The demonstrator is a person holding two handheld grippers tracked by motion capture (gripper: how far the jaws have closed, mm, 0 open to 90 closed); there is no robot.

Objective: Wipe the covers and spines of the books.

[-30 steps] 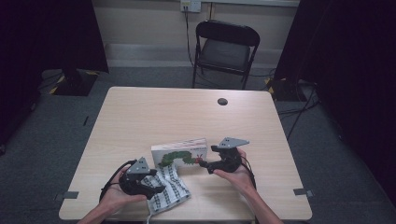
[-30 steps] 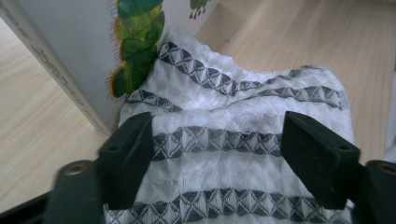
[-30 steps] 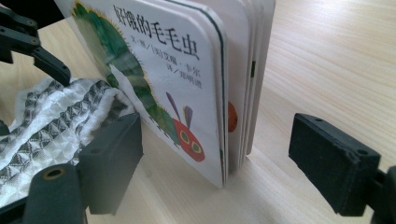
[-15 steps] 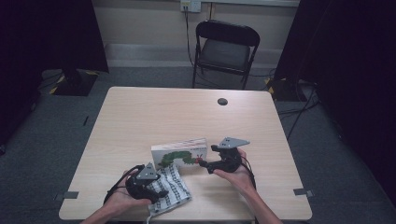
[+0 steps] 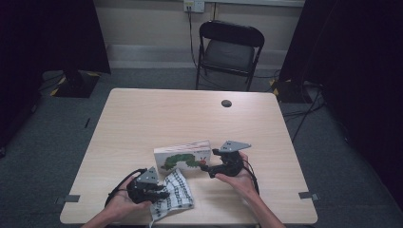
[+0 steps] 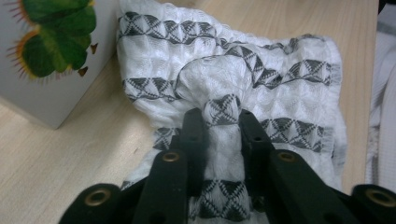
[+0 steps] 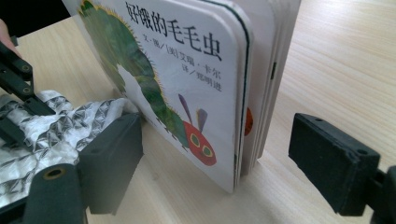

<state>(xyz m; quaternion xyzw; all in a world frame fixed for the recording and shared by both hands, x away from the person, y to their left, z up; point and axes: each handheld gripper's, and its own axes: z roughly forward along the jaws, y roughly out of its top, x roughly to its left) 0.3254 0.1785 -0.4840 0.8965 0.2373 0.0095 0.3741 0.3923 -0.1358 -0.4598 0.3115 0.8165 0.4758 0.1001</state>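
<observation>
Cloth-and-book handling at a pale wood-grain table (image 5: 142, 123), grasping step in hand. Left gripper (image 5: 159, 193) at the near edge, jaws just closed and now pinching a raised fold of the cloth (image 6: 280, 93), with the fabric bunched into a soft ridge between the pads. Right gripper (image 5: 205, 167) beside the upright book (image 5: 183, 159), jaws spread wide on either side of its lower corner, one pad before the cover and one behind the back pages, neither pad touching. Cloth lying crumpled on the table just in front of the book, one edge reaching the foot of the cover. Cloth white, thin and puckered like a waffle weave, crossed by dark bands of small triangles; limp, likely to drape and sag when lifted. Book a thick board book of stiff, round-cornered pages, glossy cover printed with a green caterpillar, a red head and Chinese characters; rigid, standing on its long edge. Judged next move: a lift or pull of the pinched fold clear of the book, calling for a steady grip on the thin fabric, with the right jaws closing on the book to keep it from tipping. Empty folding chair (image 5: 229, 52) beyond the far edge.
</observation>
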